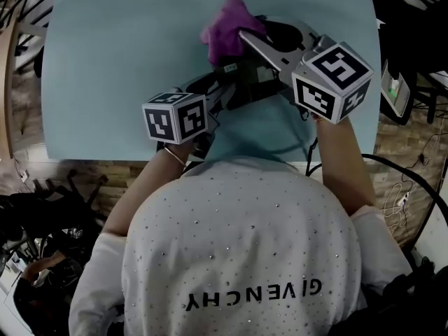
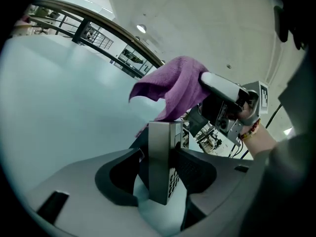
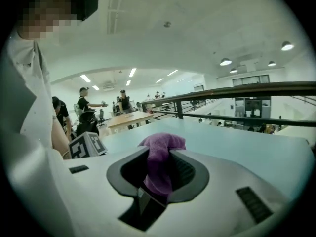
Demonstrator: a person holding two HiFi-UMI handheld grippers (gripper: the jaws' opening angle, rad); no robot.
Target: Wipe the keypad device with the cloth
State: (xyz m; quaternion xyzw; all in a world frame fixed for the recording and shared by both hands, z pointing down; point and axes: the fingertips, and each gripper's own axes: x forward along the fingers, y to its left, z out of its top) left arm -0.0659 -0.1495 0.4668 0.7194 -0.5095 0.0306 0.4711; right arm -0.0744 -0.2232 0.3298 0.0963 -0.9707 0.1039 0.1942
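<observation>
Left hand-held gripper (image 2: 163, 151) clamps the keypad device (image 2: 159, 174) by its sides; right hand-held gripper (image 3: 159, 159) pinches the purple cloth (image 1: 227, 28). Wiping seems about to start: next, bring the cloth onto the keys.

- "GIVENCHY" in pale capitals, seen upside down in the head view, printed across the back of the person's white shirt (image 1: 245, 257).
- Marker cubes (image 1: 175, 117): black-and-white square patterns only, no letters or numbers.
- Keypad device (image 2: 160, 167): key markings too small to read.
</observation>
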